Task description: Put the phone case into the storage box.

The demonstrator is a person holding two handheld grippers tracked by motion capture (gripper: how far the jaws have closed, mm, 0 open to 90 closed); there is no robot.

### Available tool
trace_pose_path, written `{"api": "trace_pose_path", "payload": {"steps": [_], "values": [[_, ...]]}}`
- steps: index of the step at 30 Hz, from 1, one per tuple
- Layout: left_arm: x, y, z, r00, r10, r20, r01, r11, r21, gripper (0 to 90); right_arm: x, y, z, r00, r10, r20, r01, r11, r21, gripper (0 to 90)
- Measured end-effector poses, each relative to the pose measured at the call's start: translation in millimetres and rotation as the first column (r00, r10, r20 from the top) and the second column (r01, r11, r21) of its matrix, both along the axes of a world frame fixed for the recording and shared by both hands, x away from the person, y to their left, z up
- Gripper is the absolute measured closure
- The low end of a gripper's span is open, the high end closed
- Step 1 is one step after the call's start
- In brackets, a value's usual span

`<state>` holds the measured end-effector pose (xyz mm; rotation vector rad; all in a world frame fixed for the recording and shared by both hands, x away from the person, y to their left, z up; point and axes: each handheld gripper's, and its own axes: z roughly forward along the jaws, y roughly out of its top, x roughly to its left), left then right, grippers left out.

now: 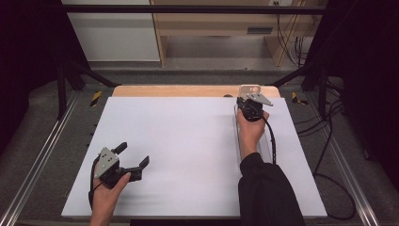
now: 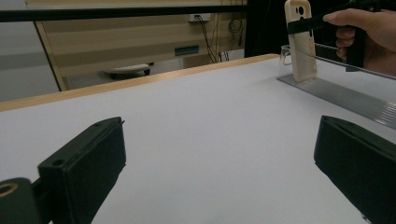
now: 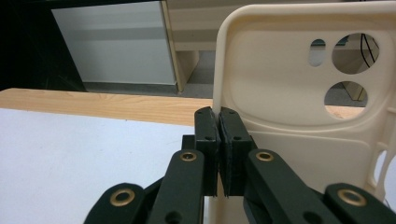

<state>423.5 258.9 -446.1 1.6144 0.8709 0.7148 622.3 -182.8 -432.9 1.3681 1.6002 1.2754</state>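
A cream phone case [image 1: 249,89] stands upright at the far end of a clear plastic rail [image 1: 237,136] on the right side of the white board [image 1: 188,150]. My right gripper [image 1: 248,101] is shut on the case's side edge. In the right gripper view the two jaws [image 3: 218,121] press together on the left rim of the case [image 3: 289,93], whose camera cut-outs face me. My left gripper [image 1: 133,154] rests low at the near left of the board, open with nothing between its jaws. From the left gripper view [image 2: 219,158] the case [image 2: 301,46] is far off on the rail [image 2: 345,93].
A wooden table edge [image 1: 188,91] runs along the back of the board. Black frame posts [image 1: 61,89] stand at both sides, and cables [image 1: 329,141] trail on the floor at the right. A wide bare stretch of board lies between the two grippers.
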Motion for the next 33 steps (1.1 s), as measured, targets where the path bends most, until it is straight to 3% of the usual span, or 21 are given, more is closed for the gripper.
{"api": "trace_pose_path", "payload": {"steps": [33], "values": [[0.0,0.1,0.3,1.0000,-0.002,-0.002,0.002,1.0000,-0.001,2.1,0.5,3.8,-2.5,0.9999,0.016,-0.005,-0.016,0.9998,-0.009,87.1]]}}
